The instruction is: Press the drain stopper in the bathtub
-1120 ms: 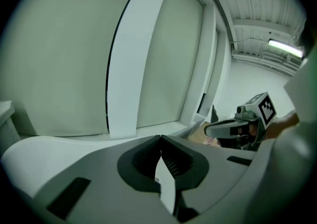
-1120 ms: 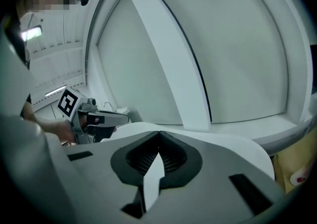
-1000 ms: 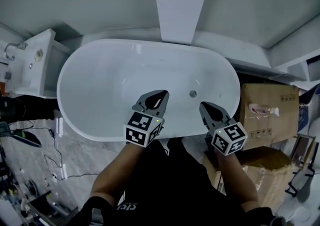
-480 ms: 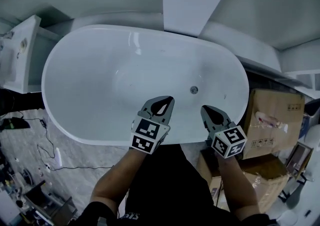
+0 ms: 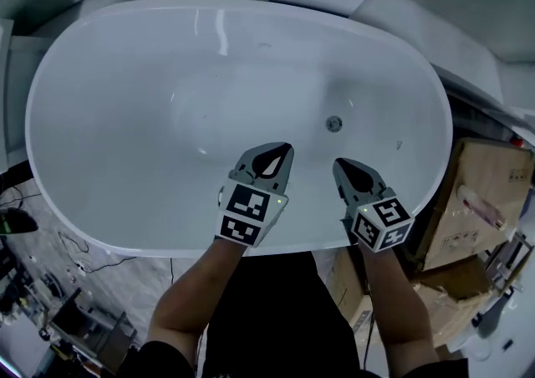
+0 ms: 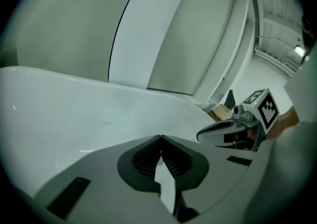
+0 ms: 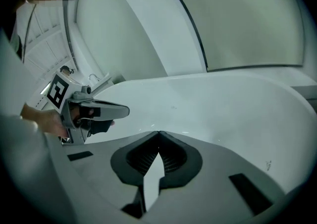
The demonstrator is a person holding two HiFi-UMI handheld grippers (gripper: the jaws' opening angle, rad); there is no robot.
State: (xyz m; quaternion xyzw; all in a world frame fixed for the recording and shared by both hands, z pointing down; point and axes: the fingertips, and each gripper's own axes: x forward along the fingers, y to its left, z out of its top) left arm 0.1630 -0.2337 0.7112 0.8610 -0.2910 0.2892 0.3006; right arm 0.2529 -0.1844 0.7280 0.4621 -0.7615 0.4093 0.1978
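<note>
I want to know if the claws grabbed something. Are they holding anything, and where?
Nothing is held. The left gripper and the right gripper each have their jaws closed tip to tip with nothing between them, over the bathtub.

A small round metal drain stopper (image 5: 334,124) sits on the floor of the white oval bathtub (image 5: 100,226), right of centre

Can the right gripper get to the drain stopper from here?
Probably yes: the right gripper, jaws shut and empty, hangs just short of the drain stopper, with only bare bathtub floor between.
</note>
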